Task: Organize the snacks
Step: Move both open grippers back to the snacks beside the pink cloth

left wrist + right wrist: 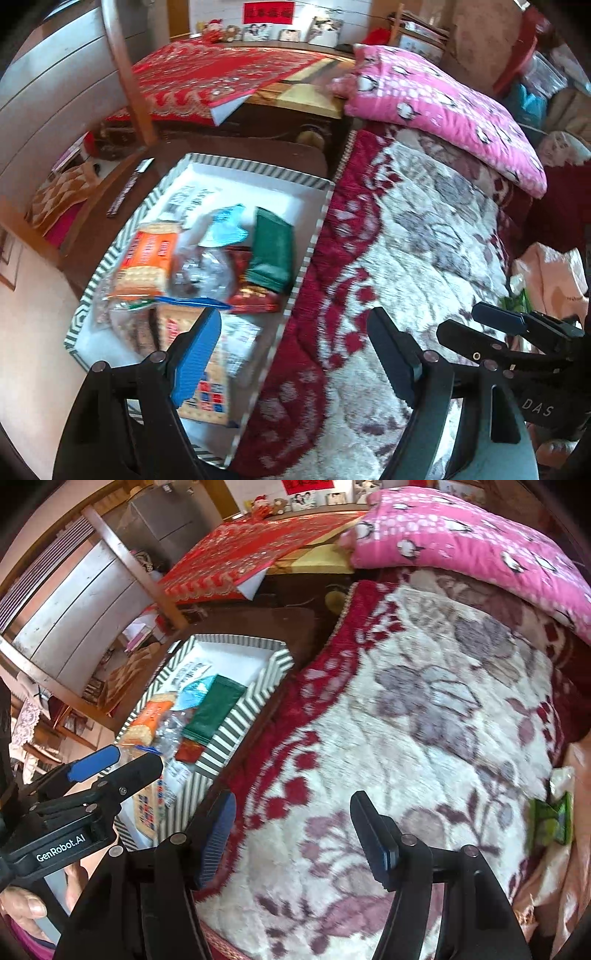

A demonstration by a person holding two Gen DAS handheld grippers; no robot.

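A striped box (317, 236) on a low brown table holds several snacks: an orange cracker pack (147, 258), a dark green packet (271, 251), a blue packet (229, 225), a clear bag (199, 271) and a red packet (255, 297). My left gripper (295, 354) hangs open over the box's right edge and the blanket, nothing between its fingers. My right gripper (295, 834) is open above the floral blanket (424, 709), also empty. A bright green snack pack (550, 819) lies at the blanket's right edge. Each gripper shows in the other's view: the right gripper (461, 321), the left gripper (129, 762).
A pink pillow (443, 99) lies at the head of the bed. A pinkish plastic bag (550, 273) sits beside the green pack. A red patterned cloth (221, 74) covers a cabinet behind the table. A wooden post (129, 74) stands at the left.
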